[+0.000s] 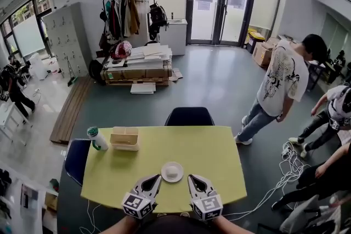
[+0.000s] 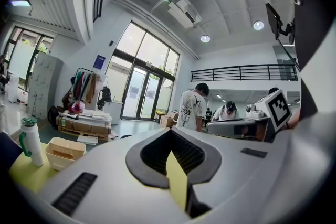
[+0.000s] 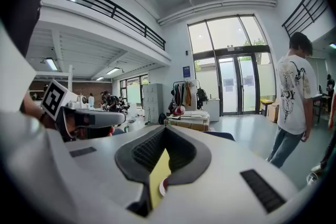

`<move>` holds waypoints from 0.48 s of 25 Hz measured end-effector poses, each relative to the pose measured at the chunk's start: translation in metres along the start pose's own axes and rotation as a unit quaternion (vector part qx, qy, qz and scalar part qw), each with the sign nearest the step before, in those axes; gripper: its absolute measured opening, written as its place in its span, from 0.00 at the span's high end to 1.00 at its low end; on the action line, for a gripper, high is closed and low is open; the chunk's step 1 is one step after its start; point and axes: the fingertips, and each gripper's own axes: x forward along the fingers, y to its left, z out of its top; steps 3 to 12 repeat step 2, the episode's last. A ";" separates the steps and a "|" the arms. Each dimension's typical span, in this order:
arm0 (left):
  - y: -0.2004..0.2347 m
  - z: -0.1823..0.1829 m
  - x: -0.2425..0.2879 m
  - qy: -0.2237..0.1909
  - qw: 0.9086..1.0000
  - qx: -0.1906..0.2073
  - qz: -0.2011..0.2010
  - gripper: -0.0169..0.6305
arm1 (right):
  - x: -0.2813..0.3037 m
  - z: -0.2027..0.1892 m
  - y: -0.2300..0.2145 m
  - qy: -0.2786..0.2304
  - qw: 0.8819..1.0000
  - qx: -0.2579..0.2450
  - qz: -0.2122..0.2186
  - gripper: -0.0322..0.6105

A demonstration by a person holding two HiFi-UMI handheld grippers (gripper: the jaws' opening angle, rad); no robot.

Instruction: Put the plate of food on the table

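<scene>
1. Right now the plate (image 1: 172, 171) sits on the yellow table (image 1: 219, 161), low in the middle of the head view, near the table's front edge.
2. On the plate is a small pale lump of food (image 1: 172, 172). It is too small to tell what kind.
3. Down at the bottom of the head view, the left tongs (image 1: 156, 178) point up at the plate from the lower left. Their tip is just beside the plate's left rim.
4. Seen in their own view, the left tongs are closed, with nothing held between them. Only a thin strip of yellow table shows in the slit.
5. Over on the other side, the right tongs (image 1: 191, 177) point at the plate from the lower right, just beside its right rim.
6. Seen in their own view, the right tongs look closed too, and they hold nothing.
7. Neither pair of tongs grips the plate, which lies between the two tips.
8. At the left end of the table stands a white bottle (image 1: 97, 138) with a green cap.
9. Just right of the bottle is a pale open box (image 1: 125, 138).
10. Behind the table, above it in the head view, is a dark chair (image 1: 189, 116).
11. Further off, at the right of that view, a person (image 1: 282, 85) in a white shirt stands on the grey floor.
</scene>
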 end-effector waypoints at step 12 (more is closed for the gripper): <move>0.000 0.000 0.002 0.001 1.000 0.000 -0.001 0.96 | 0.000 0.000 -0.001 0.000 1.000 -0.001 0.000 0.93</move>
